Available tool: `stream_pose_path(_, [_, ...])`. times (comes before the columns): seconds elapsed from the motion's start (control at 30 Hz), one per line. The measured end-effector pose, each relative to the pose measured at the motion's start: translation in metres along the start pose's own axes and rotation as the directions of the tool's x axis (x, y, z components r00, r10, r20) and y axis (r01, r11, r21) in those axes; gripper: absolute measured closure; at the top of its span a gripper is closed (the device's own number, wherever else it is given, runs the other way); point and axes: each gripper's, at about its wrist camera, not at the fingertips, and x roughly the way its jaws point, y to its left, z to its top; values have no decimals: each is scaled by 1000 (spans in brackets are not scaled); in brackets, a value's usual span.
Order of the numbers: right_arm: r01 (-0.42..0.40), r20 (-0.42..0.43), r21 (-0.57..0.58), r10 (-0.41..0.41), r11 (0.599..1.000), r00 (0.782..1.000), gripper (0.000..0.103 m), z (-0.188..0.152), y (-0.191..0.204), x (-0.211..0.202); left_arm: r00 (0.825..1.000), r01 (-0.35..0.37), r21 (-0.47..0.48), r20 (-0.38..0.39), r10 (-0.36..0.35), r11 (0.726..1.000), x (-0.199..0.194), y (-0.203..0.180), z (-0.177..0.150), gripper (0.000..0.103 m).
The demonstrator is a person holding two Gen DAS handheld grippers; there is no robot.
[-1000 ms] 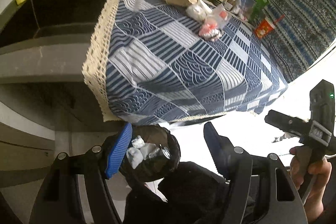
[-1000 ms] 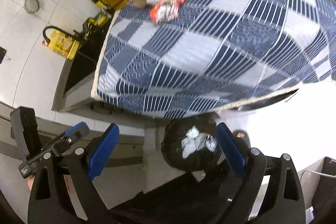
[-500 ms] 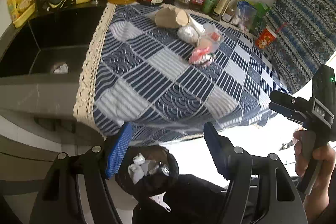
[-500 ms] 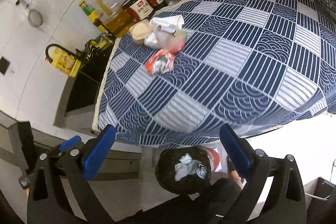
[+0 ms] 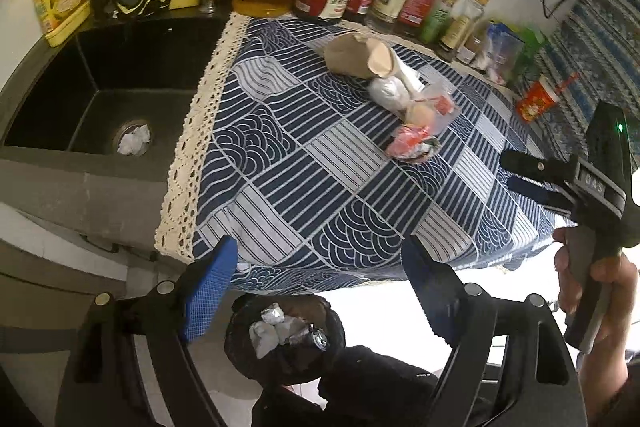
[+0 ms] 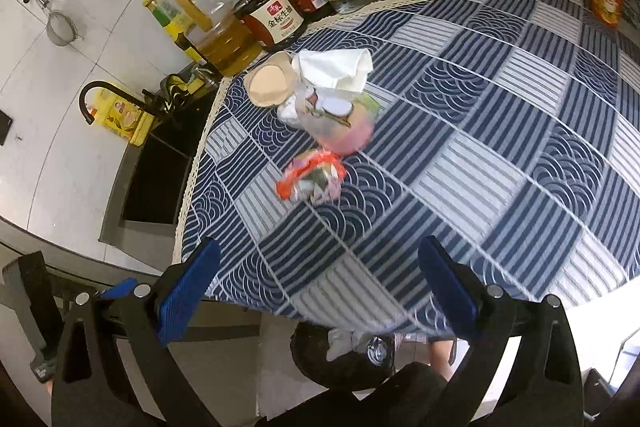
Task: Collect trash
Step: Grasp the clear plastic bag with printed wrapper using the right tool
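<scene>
Left hand-held gripper [image 5: 320, 291] has just been opening; its jaws stand wide, nothing between them. Right hand-held gripper [image 6: 326, 287] likewise gapes empty over the counter [image 6: 500, 147], short of the crumpled wrappers [image 6: 312, 179].

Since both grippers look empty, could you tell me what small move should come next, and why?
Probably carry the right gripper forward to the red wrapper: its jaws stand open and empty, and that wrapper is the nearest of the trash on the tablecloth.
</scene>
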Motion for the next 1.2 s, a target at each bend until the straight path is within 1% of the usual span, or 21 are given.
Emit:
stream_pose_path(0.03, [3,-3,-9,-3,1000,1000,5,5,1,4,1000,-6,-3,-1,6,1000,1,1,1,21])
stream_pose_path(0.1, [-1,-10,-32,0,1000,1000,5,16,3,11,999,-33,-21,3,33,999,3,1,4,12])
stream_pose_path(0.17, [16,3,-38,-16,999,1000,5,27,4,18,999,-46,-49,2,46,998,5,2,7,7])
stream_pose_path(0.3, [48,16,-61,-47,997,999,5,45,4,32,996,-85,-89,-25,83,992,17,4,10,7])
stream_pose_path(0.37, [44,23,-70,-42,997,999,5,53,1,40,993,-119,-78,-35,116,990,22,1,11,7])
stream_pose_path(0.43, [39,11,-67,-38,997,999,5,58,-3,50,988,-149,-68,-40,147,986,27,-3,12,7])
stream_pose_path(0.53, [30,-10,-75,-31,997,999,5,66,-7,67,989,-144,-93,-50,140,985,32,-5,14,7])
stream_pose_path(0.6, [32,-23,-82,-34,996,999,5,70,-9,76,987,-156,-103,-55,151,982,34,-6,15,7])
stream_pose_path(0.67, [16,-45,-75,-19,997,999,5,76,-12,87,986,-161,-130,-64,154,978,37,-5,15,7])
stream_pose_path(0.83, [-1,-79,-87,-6,996,997,14,83,-12,103,983,-182,-198,-75,170,963,39,2,12,7])
stream_pose_path(0.9, [3,-92,-88,-11,996,996,27,85,-13,107,981,-187,-216,-84,173,958,42,4,10,7])
stream_pose_path(0.93, [5,-100,-86,-13,996,995,31,86,-15,107,981,-190,-223,-89,175,956,43,4,9,7])
stream_pose_path(0.97, [2,-103,-88,-11,996,995,37,87,-16,107,980,-193,-229,-90,176,954,43,5,9,7])
stream_pose_path(1.2, [-44,-111,-144,28,989,993,38,88,-19,100,980,-192,-251,-98,173,949,55,-1,14,7])
